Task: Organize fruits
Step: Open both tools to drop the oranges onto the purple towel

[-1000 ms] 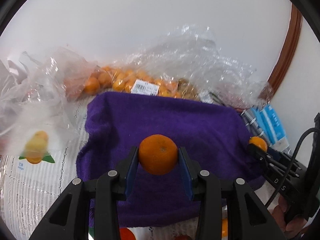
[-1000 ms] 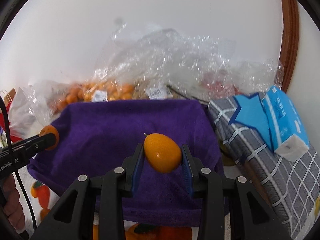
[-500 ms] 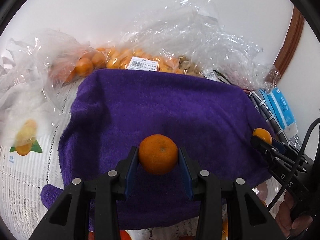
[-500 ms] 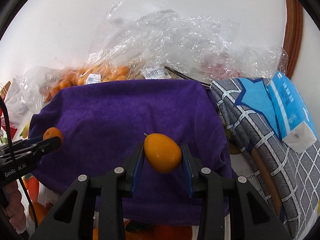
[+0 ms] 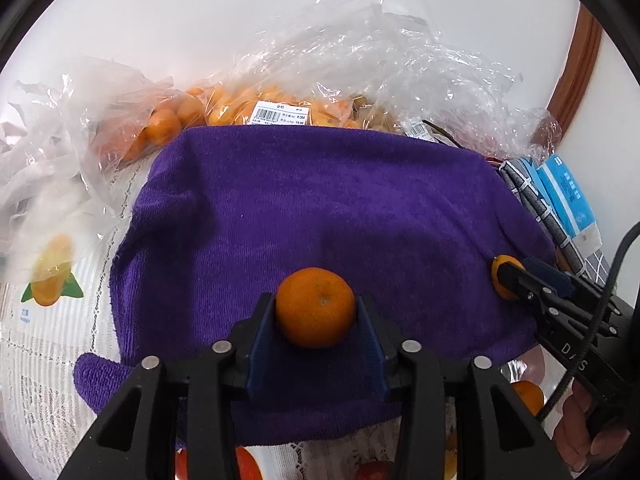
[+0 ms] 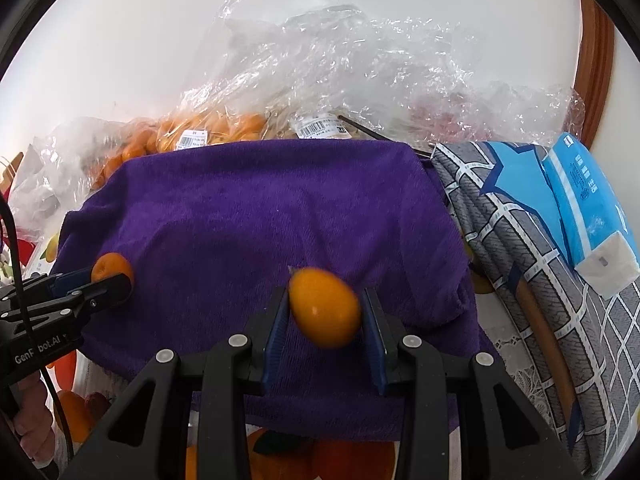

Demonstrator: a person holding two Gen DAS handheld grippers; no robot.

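Left wrist view: the left gripper, black with blue pads, pointed steeply down over a purple terry-cloth towel spread on a white lace tablecloth. A round orange mandarin sat between the pads on the towel's near half. The jaws had just been opening; a narrow gap showed at the right-hand pad, and whether the left-hand pad still touched the fruit could not be told. At the towel's right edge the right gripper came in from the side, clamped on a small oval orange kumquat; a hand held its handle. Behind the towel lay crumpled clear plastic bags against a white wall, one holding a heap of small orange fruits under a white barcode label.

Right wrist view: the right gripper had its jaws closed onto the kumquat, which was tilted, its pointed end up-left, above the towel. The left gripper appeared at the left with the mandarin at its tips. To the right of the towel lay a grey checked cloth with a blue star, and on it a blue-and-white tissue pack. A brown wooden frame ran up the right edge.
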